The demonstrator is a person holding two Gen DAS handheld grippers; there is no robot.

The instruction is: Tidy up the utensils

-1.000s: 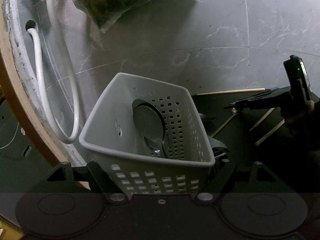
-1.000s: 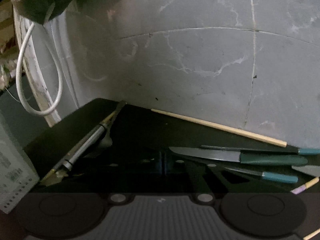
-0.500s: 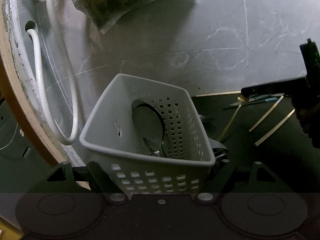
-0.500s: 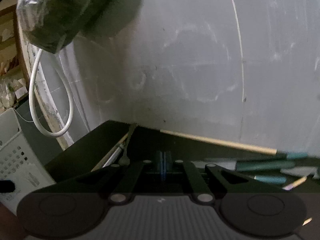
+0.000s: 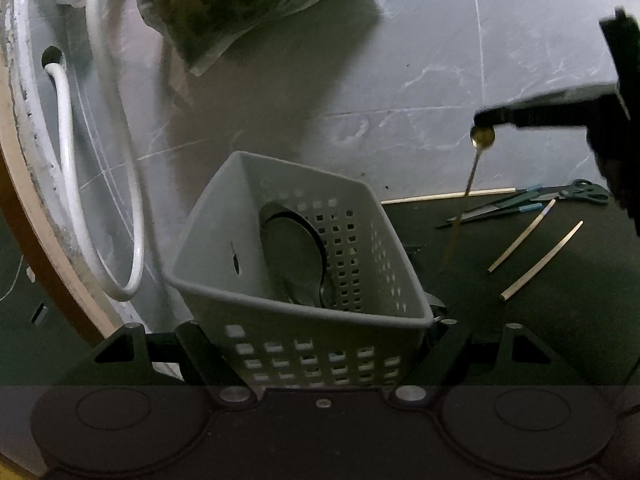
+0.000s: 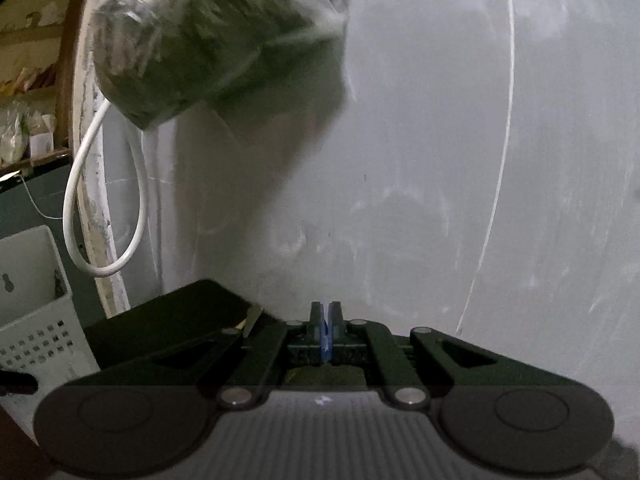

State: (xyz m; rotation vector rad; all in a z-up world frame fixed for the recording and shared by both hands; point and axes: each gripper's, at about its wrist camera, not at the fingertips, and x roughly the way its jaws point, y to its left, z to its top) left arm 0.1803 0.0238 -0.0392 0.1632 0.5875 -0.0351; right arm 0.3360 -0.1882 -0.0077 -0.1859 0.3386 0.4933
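Note:
In the left wrist view a pale grey perforated basket [image 5: 304, 280] sits tilted between the fingers of my left gripper [image 5: 320, 328]. The jaws are closing on its sides. Large metal spoons [image 5: 296, 264] lie inside it. At the upper right, my right gripper [image 5: 484, 118] is shut on a thin gold spoon [image 5: 472, 172], which hangs down from its tip above the black mat [image 5: 560, 320]. In the right wrist view the blue pads [image 6: 323, 334] are pressed together, and the basket [image 6: 36, 280] shows at the left edge.
Teal-handled knives [image 5: 500, 208], scissors [image 5: 588, 192] and loose chopsticks [image 5: 540, 260] lie on the mat to the right. A bag of greens [image 5: 240, 8] hangs on the grey marble wall. A white hose [image 5: 72, 180] loops down at the left.
My right gripper has risen with the gold spoon, lifting it off the mat so that it now dangles. The left gripper and the basket have stayed in place.

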